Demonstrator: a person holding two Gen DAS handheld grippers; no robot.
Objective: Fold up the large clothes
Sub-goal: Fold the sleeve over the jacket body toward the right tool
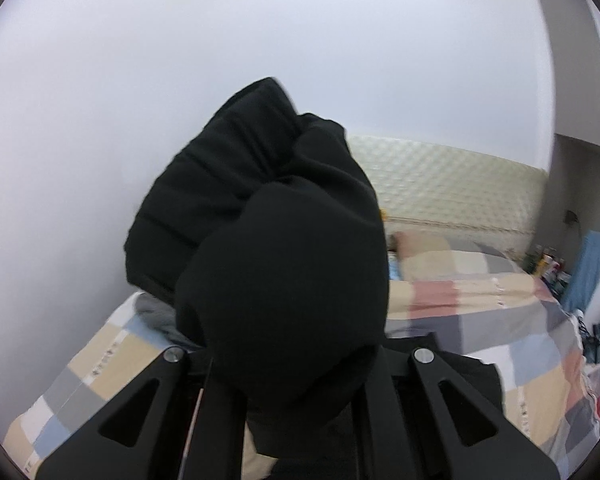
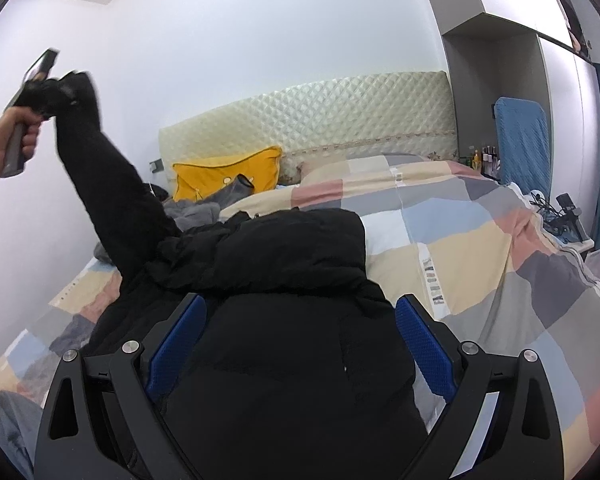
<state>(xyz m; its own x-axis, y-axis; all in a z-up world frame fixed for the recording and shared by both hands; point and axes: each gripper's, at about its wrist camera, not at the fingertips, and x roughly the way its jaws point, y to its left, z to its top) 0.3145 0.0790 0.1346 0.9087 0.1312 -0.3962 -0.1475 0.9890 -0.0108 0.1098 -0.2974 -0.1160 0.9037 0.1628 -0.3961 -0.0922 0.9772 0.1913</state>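
Black padded fabric of the large puffer jacket (image 2: 284, 320) fills the near part of my right wrist view, lying spread on the bed with its patchwork duvet of beige, grey, pink and pale blue squares (image 2: 460, 248). My right hand-held gripper (image 2: 300, 344) stands over the jacket's body with its blue-padded fingers (image 2: 424, 348) spread wide on either side of the cloth; they are released and clamp nothing.

From the jacket's left shoulder one black sleeve (image 2: 112, 184) rises steeply up and to the left, off the bed. Its cuff end is bunched in my left hand-held gripper (image 2: 50, 84), which a bare hand (image 2: 10, 144) holds by the grey handle, high at the left edge against the white wall (image 2: 260, 40).

Through the left wrist camera, that same sleeve (image 1: 276, 248) swells right in front of the lens as a dark rounded mass, quilted ribs showing on its upper left part. The left hand-held gripper (image 1: 296, 364) is clenched on it, its fingertips buried in the cloth so that I cannot see them.

At the far end stands a cream quilted headboard (image 2: 340, 116), with a yellow cushion (image 2: 224, 176) leaning at its left and a rumpled grey garment (image 2: 196, 212) just in front of it.
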